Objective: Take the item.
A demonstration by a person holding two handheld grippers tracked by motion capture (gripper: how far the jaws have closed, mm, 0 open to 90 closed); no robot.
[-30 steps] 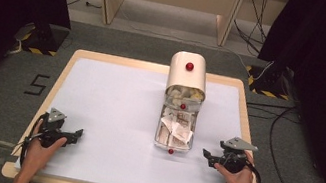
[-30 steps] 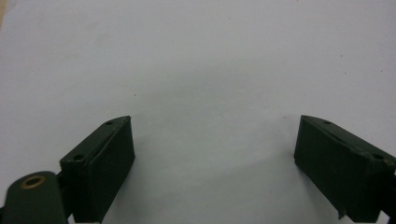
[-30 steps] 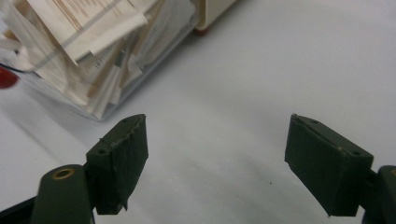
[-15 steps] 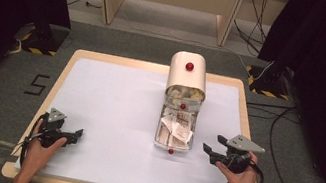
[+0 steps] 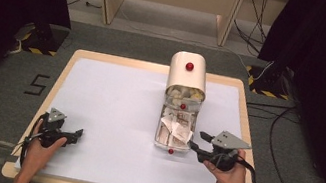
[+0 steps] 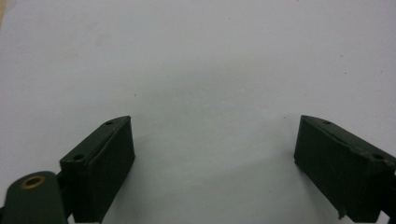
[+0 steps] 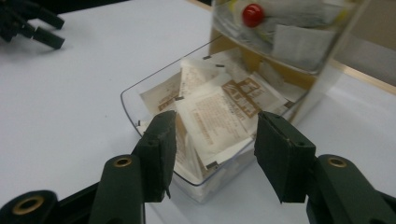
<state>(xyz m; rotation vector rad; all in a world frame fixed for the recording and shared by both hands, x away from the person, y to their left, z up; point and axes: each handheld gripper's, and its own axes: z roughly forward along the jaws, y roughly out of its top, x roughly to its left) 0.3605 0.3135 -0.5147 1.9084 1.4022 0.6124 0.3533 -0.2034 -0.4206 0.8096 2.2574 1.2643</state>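
The right tool point(image 7: 212, 156) has risen and swung toward the clear tray point(image 5: 172, 144) of sachets point(image 7: 219, 116) mid-bench, its jaws just narrowing but gripping nothing — a pick looks imminent. The left tool point(image 5: 62, 134) rests open, unmoved.

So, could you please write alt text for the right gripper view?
The right gripper, its two black jaws half open with nothing between them, points at a clear plastic drawer full of paper sachets on a white table. Behind stands an upper drawer with a red knob.
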